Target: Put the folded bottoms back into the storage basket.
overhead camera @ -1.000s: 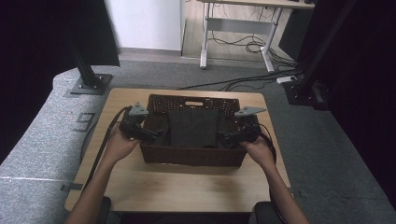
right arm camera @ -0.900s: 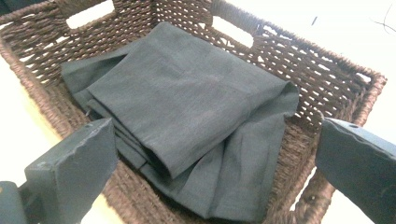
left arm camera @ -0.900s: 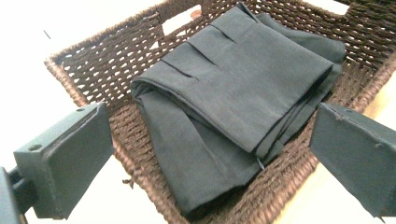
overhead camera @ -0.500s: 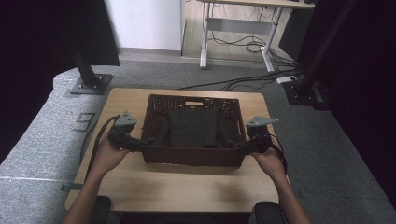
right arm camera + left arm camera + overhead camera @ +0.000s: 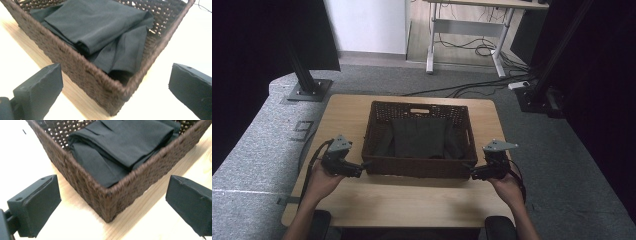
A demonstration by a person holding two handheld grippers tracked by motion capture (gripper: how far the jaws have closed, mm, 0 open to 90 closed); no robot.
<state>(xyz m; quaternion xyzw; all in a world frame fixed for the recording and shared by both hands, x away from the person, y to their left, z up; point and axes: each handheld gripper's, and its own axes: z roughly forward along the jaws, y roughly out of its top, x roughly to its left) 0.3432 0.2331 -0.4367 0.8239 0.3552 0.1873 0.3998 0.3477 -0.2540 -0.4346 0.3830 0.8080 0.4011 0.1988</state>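
A dark brown wicker basket (image 5: 377, 134) stands in the middle of the wooden table (image 5: 412, 200), with a folded dark cloth (image 5: 419, 137) lying inside it. My left gripper (image 5: 363, 166) is open at the basket's near left corner (image 5: 108, 202), its jaws spread to either side of that corner. My right gripper (image 5: 471, 172) is open at the near right corner (image 5: 120, 96), jaws wide apart in the same way. The dark cloth (image 5: 120, 142) lies in folded layers, and its folds (image 5: 100, 27) reach close to the basket wall. Neither gripper holds anything.
The table's near strip in front of the basket is bare wood. Black stand bases (image 5: 307, 90) sit on the grey floor left and right of the table. A desk frame (image 5: 462, 30) with cables stands beyond.
Both hands have drawn back out of the basket and moved outward and toward the near edge; the grippers now sit at the basket's two near corners, outside its walls.
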